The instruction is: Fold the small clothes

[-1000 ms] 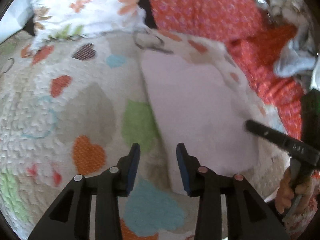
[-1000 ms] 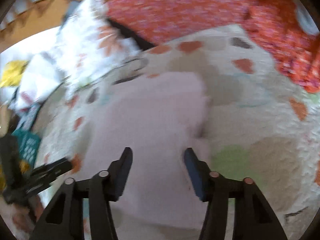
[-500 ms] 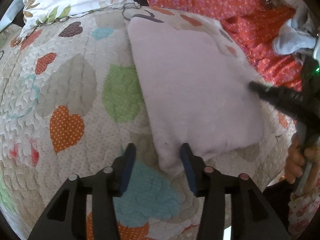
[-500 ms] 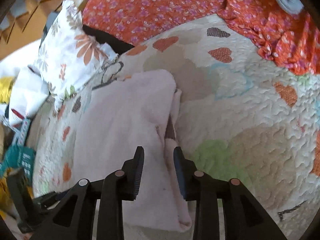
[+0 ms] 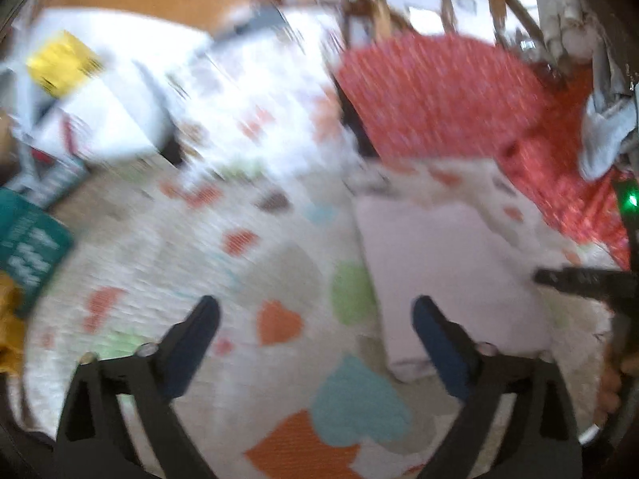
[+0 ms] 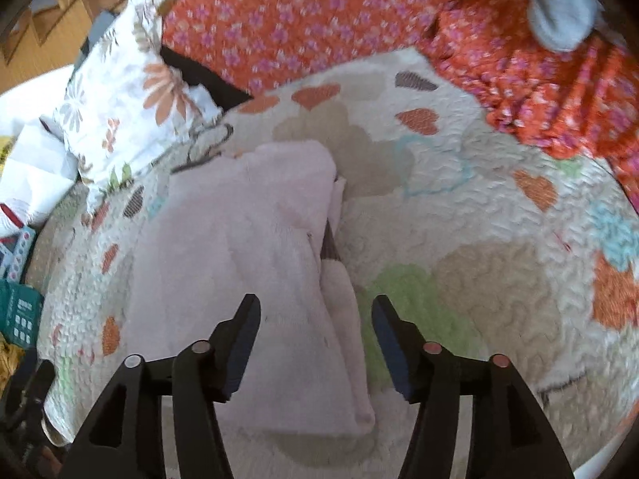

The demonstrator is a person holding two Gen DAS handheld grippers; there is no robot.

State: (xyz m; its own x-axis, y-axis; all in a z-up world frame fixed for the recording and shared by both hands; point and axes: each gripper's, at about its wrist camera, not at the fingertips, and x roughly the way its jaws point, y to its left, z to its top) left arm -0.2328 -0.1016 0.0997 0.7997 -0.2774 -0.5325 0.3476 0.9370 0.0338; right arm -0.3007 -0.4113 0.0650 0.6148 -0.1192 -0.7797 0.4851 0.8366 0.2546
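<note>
- The folded pale pink garment [image 6: 255, 263] is laid flat on the heart-patterned quilt [image 6: 479, 279], with its layered edges seen along its right side.
- The left gripper [image 5: 315, 319] is held above the quilt, left of the garment; its jaws are opening wide, and nothing is held between them.
- The right gripper [image 6: 315, 319] is positioned over the garment's near right edge; its jaws are opening, and the fabric is not clamped.
- A floral pillow [image 6: 127, 107] is seen beyond the quilt.
</note>
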